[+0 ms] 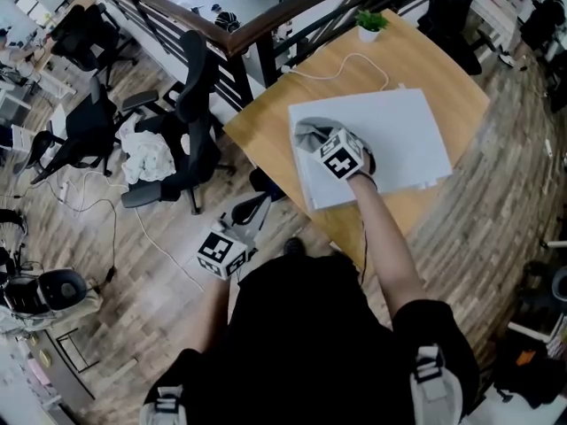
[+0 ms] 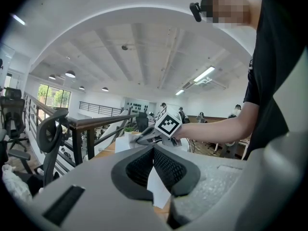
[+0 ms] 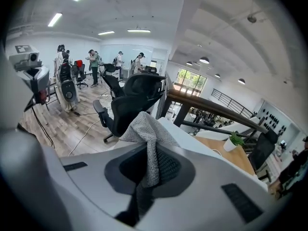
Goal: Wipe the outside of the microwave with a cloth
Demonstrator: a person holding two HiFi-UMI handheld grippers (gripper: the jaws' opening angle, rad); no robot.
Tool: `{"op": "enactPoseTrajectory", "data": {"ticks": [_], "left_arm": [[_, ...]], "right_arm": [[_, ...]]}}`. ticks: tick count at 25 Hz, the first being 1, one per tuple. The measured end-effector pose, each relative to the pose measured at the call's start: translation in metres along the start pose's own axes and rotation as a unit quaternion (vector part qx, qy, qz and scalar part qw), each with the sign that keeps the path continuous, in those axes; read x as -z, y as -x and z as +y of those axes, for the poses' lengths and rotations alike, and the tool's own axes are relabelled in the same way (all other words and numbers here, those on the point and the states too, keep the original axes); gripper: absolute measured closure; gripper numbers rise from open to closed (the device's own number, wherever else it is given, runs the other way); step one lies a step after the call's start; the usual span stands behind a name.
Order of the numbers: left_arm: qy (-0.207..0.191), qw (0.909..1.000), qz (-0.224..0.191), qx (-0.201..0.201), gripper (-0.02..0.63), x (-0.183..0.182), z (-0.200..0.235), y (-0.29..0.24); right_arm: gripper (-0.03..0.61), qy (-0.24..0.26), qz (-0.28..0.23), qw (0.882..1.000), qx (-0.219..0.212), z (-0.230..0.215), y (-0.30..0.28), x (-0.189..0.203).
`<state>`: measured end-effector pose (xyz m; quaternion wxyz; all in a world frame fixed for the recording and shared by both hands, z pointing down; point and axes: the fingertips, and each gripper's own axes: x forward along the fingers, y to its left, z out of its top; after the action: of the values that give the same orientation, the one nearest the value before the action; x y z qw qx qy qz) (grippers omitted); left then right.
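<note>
Wooden table [image 1: 266, 131], microwave [image 1: 399, 140] front hidden, right gripper [image 3: 153, 154] fingers pinching cloth [image 3: 144, 126], left gripper [image 2: 154, 150] fingers together

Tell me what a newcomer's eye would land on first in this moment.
The right tool, shut on a grey cloth, holds it on top of the white microwave, which sits on a wooden table beside a railing. The left tool hangs shut and empty, low at the person's side.

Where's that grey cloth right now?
In the head view, the grey cloth is pinched in the right gripper and lies on top of the white microwave, near its left edge.
</note>
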<state>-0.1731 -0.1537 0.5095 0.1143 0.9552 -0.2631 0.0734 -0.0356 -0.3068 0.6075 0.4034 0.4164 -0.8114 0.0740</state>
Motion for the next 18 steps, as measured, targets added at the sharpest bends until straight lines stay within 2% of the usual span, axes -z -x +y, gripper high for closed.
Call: {"op": "enactPoseTrajectory", "data": {"ticks": [9,11,14,18], "left_arm": [[0.011,0.9999,0.005,-0.008,0.612,0.002,-0.013,-0.005],[0.015,0.9998,0.004,-0.009,0.612,0.002,-0.02,-0.009],[0.018,0.9998,0.004,-0.008,0.612,0.001,-0.031,-0.016],[0.023,0.9997,-0.002,-0.01,0.612,-0.001,-0.042,-0.024]], "right_arm": [[0.563,-0.049,-0.014,0.999,0.006,-0.034,0.02,0.027],[0.563,-0.048,-0.021,0.999,-0.002,-0.035,0.022,0.026],[0.563,-0.048,-0.006,0.999,-0.018,-0.03,0.022,0.035],[0.563,-0.029,0.005,1.0,0.009,-0.05,0.031,0.046]]}}
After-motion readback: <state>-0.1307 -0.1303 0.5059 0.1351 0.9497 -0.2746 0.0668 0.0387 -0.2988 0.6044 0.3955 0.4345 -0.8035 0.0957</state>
